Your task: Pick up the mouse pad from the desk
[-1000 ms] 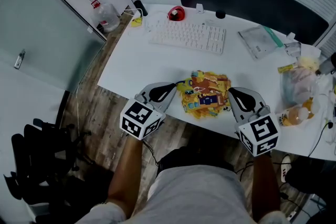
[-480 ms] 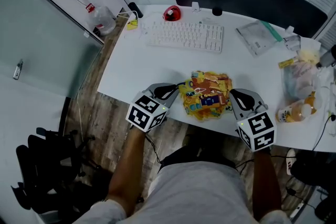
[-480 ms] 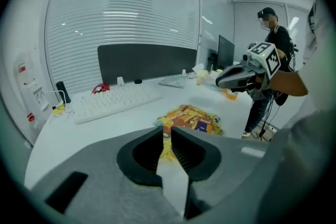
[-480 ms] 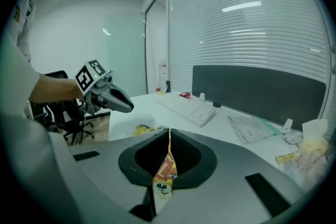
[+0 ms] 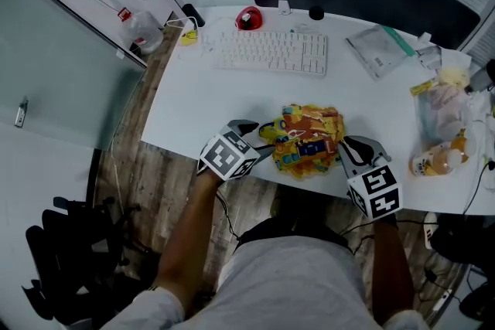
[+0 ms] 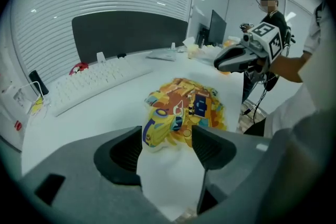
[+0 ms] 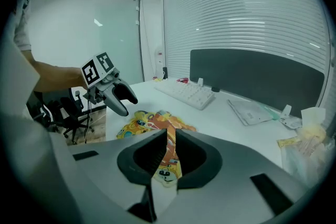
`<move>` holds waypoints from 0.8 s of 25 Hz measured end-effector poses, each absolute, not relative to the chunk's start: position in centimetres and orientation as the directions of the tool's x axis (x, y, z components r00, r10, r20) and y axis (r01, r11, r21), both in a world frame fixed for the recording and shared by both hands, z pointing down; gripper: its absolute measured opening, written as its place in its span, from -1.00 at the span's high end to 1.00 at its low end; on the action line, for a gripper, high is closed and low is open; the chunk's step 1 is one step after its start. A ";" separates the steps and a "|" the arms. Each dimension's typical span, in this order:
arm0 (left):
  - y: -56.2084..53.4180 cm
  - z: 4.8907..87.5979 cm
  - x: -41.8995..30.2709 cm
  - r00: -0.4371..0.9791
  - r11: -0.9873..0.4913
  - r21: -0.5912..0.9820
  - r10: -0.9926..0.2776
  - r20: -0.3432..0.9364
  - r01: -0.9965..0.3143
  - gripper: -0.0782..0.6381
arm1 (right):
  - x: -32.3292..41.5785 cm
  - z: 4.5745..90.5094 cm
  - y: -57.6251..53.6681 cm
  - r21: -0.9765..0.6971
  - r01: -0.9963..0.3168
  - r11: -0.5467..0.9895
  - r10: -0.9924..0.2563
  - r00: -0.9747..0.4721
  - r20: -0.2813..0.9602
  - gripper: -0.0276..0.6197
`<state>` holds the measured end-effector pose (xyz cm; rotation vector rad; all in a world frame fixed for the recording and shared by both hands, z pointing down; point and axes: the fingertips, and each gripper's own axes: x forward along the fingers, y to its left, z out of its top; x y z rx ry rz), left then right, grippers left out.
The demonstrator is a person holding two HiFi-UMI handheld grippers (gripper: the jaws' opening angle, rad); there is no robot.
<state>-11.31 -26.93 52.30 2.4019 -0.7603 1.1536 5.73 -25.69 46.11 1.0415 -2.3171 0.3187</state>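
A light grey short-sleeved shirt (image 5: 294, 282) is worn, filling the lower centre of the head view, with dark trousers (image 5: 290, 226) seen just above it in the frame. The left gripper (image 5: 261, 139) and the right gripper (image 5: 348, 144) are moulded in grey with black-lined jaws, and each is topped by a white cube (image 5: 228, 157) printed with black square markers.

my left gripper (image 6: 167, 137) has just been opening its jaws; they stand apart over the white desk (image 6: 100, 115). the colourful mouse pad's (image 6: 185, 106) near edge lies between the tips, unpinched. beyond it are a white keyboard (image 6: 94, 80) and my right gripper (image 6: 237, 58).
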 end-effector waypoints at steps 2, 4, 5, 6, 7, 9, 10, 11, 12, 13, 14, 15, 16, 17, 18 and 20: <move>-26.8 52.9 -11.4 0.512 -0.789 0.106 -0.284 0.811 -0.605 -0.07 | 5.9 46.7 -25.6 0.015 -0.748 0.663 -0.601 -0.521 0.606 0.87; -26.8 53.5 -11.6 0.504 -0.789 0.116 -0.265 0.822 -0.604 -0.10 | 6.2 47.3 -25.6 0.012 -0.751 0.660 -0.594 -0.511 0.621 0.87; -26.8 53.7 -11.7 0.501 -0.789 0.119 -0.258 0.826 -0.603 -0.12 | 6.2 47.6 -25.5 0.009 -0.752 0.659 -0.589 -0.508 0.628 0.86; -26.9 53.9 -11.7 0.499 -0.790 0.121 -0.253 0.829 -0.601 -0.14 | 6.3 47.9 -25.5 0.004 -0.753 0.658 -0.583 -0.506 0.635 0.81; -26.9 54.1 -11.7 0.497 -0.790 0.123 -0.248 0.832 -0.600 -0.16 | 6.4 48.3 -25.4 -0.002 -0.754 0.657 -0.577 -0.504 0.643 0.69; -27.1 54.4 -11.7 0.494 -0.793 0.125 -0.239 0.836 -0.596 -0.19 | 6.6 49.0 -25.4 -0.009 -0.755 0.656 -0.563 -0.498 0.660 0.54; -27.2 54.6 -11.7 0.494 -0.796 0.128 -0.232 0.838 -0.592 -0.21 | 6.6 49.4 -25.3 -0.014 -0.754 0.657 -0.553 -0.494 0.671 0.50; -27.3 54.8 -11.7 0.494 -0.798 0.134 -0.224 0.840 -0.588 -0.22 | 6.7 49.9 -25.2 -0.020 -0.752 0.659 -0.538 -0.490 0.686 0.46; -27.3 54.9 -11.6 0.497 -0.799 0.142 -0.214 0.841 -0.584 -0.24 | 6.8 50.5 -25.1 -0.027 -0.750 0.661 -0.521 -0.485 0.702 0.41; -27.3 55.1 -11.4 0.502 -0.799 0.154 -0.202 0.841 -0.581 -0.26 | 6.9 51.1 -25.0 -0.033 -0.748 0.663 -0.504 -0.478 0.719 0.32; -27.3 55.3 -11.3 0.508 -0.798 0.170 -0.190 0.840 -0.579 -0.28 | 6.9 51.7 -24.9 -0.036 -0.747 0.664 -0.489 -0.470 0.735 0.25; -27.4 55.4 -11.2 0.517 -0.793 0.188 -0.179 0.837 -0.579 -0.29 | 6.9 52.2 -24.8 -0.036 -0.747 0.664 -0.476 -0.461 0.749 0.20; -27.5 55.5 -11.2 0.525 -0.786 0.205 -0.173 0.833 -0.583 -0.30 | 6.9 52.7 -24.8 -0.035 -0.749 0.662 -0.469 -0.450 0.760 0.16; -27.6 55.6 -11.1 0.533 -0.777 0.219 -0.172 0.828 -0.590 -0.31 | 7.0 53.0 -24.9 -0.032 -0.753 0.657 -0.466 -0.439 0.768 0.13; -27.7 55.6 -11.1 0.540 -0.768 0.230 -0.173 0.824 -0.598 -0.32 | 7.0 53.3 -25.0 -0.028 -0.760 0.650 -0.467 -0.429 0.773 0.11; -27.8 55.6 -11.1 0.551 -0.753 0.248 -0.178 0.815 -0.609 -0.32 | 7.2 53.7 -25.3 -0.028 -0.776 0.631 -0.473 -0.412 0.779 0.08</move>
